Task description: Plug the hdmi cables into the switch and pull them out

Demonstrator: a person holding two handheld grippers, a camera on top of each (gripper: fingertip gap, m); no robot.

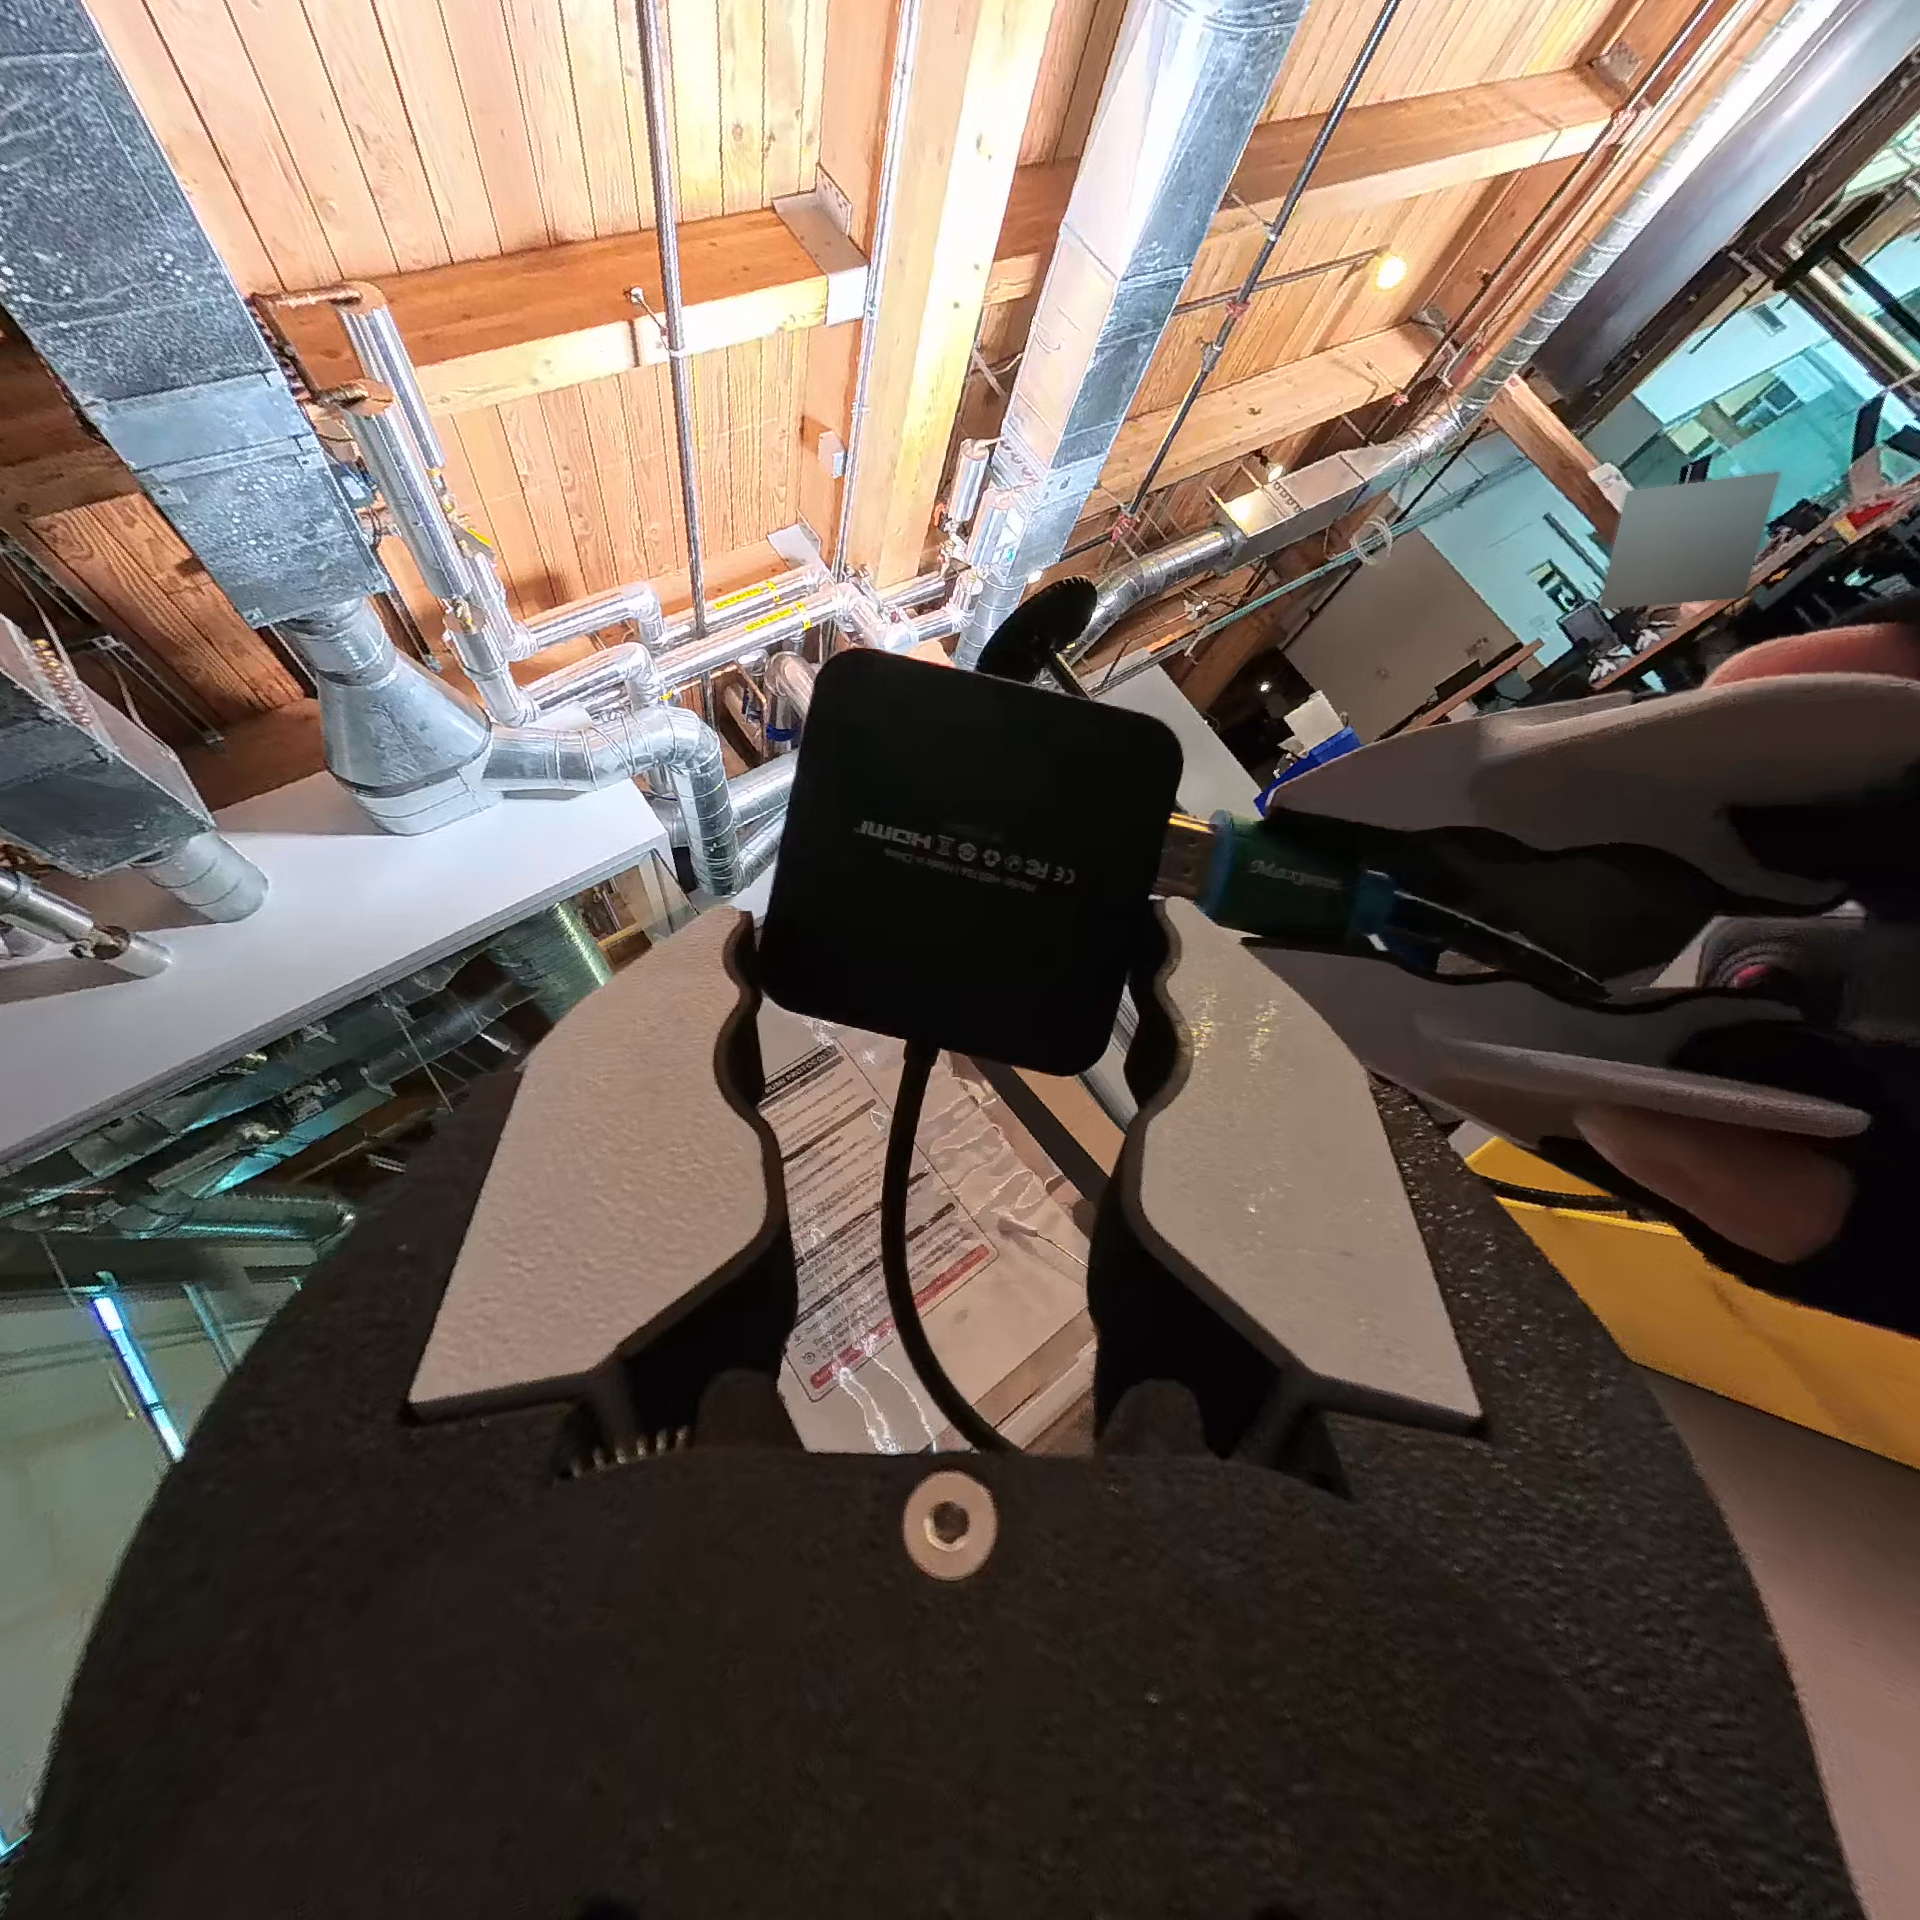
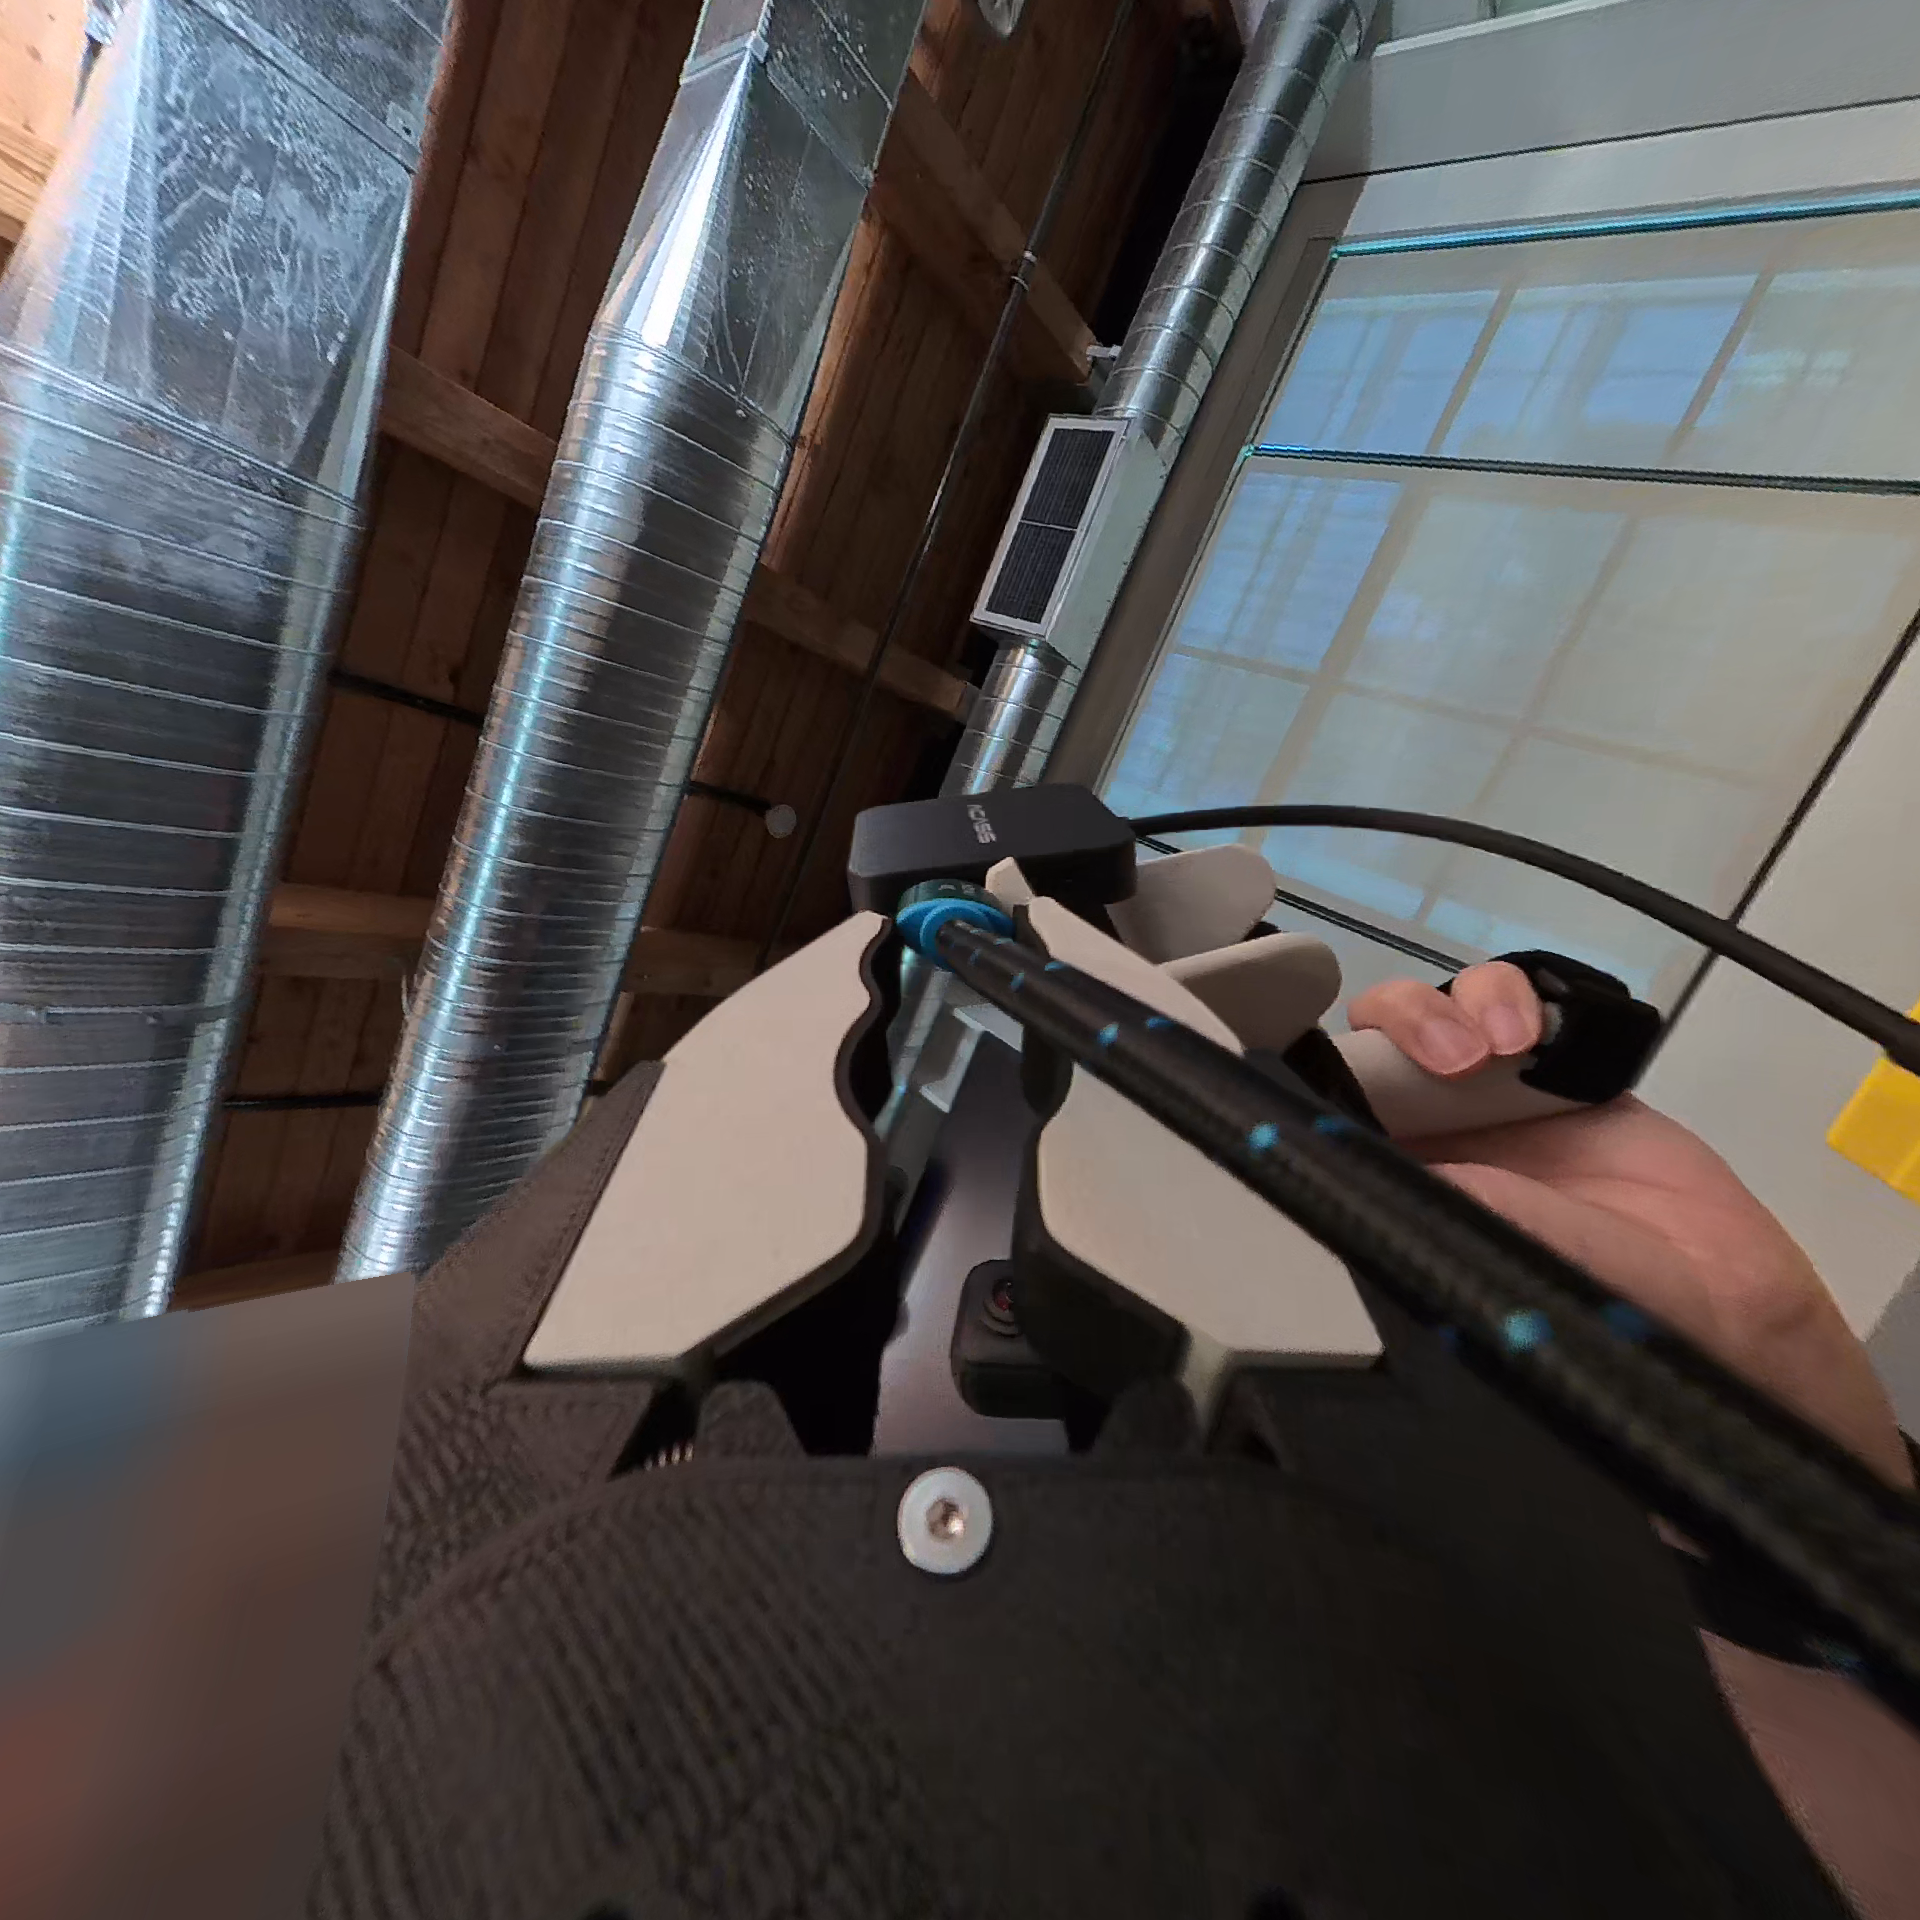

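Left hand-held gripper point(image 1: 951, 971) clamping black switch point(image 1: 966, 857), right hand-held gripper point(image 1: 1273, 868) pinching teal plug point(image 1: 1283, 868) at its side

black switch point(image 1: 966, 862); teal plug point(image 1: 1283, 883); black, blue-flecked cable point(image 2: 1351, 1174)

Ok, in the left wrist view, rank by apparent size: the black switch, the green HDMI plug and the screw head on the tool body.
1. Black switch, held between the left tool tips.
2. Green HDMI plug, in the right tool.
3. Screw head, smallest, though it sits nearest the camera, which enlarges it.
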